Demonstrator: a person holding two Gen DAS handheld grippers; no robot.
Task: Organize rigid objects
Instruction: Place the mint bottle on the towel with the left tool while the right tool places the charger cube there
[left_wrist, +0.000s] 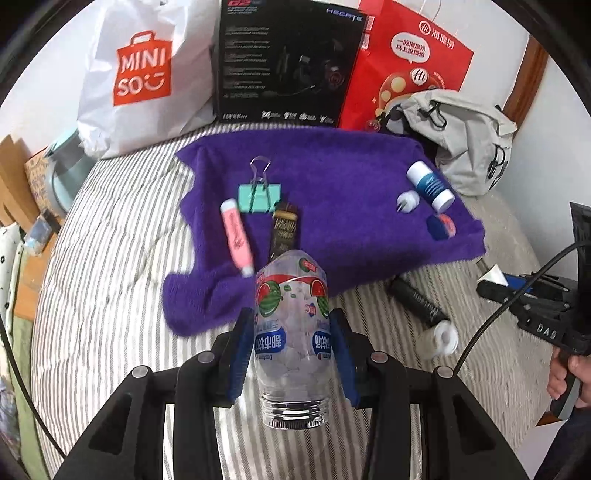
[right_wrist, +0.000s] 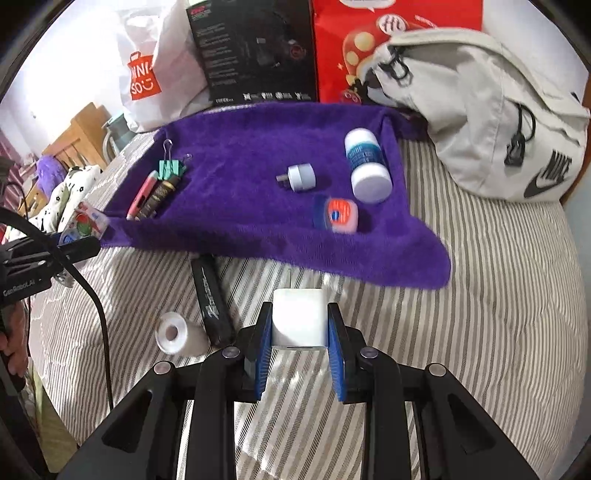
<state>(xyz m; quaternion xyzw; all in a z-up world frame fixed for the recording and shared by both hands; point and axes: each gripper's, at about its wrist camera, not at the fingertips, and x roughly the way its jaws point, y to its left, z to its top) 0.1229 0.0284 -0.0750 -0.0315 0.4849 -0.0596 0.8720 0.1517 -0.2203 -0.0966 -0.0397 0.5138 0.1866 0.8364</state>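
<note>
My left gripper (left_wrist: 291, 321) is shut on a clear plastic bottle (left_wrist: 291, 317) with a watermelon label, its threaded neck toward the camera, held above the near edge of the purple towel (left_wrist: 332, 177). On the towel lie a pink highlighter (left_wrist: 237, 238), a teal binder clip (left_wrist: 259, 197), a dark brown tube (left_wrist: 284, 229), a white-and-blue bottle (left_wrist: 430, 186), a small white plug (left_wrist: 407, 201) and a little blue-and-orange jar (left_wrist: 441, 226). My right gripper (right_wrist: 299, 312) is shut on a white charger cube (right_wrist: 299, 317) over the striped bedding, just short of the towel (right_wrist: 258, 184).
A black tube (right_wrist: 211, 295) and a white tape roll (right_wrist: 177, 334) lie on the striped bed (right_wrist: 480, 295) near the towel's front edge. Behind stand a white shopping bag (left_wrist: 144, 74), a black box (left_wrist: 288, 62), a red bag (left_wrist: 402, 62) and a grey backpack (right_wrist: 480, 110).
</note>
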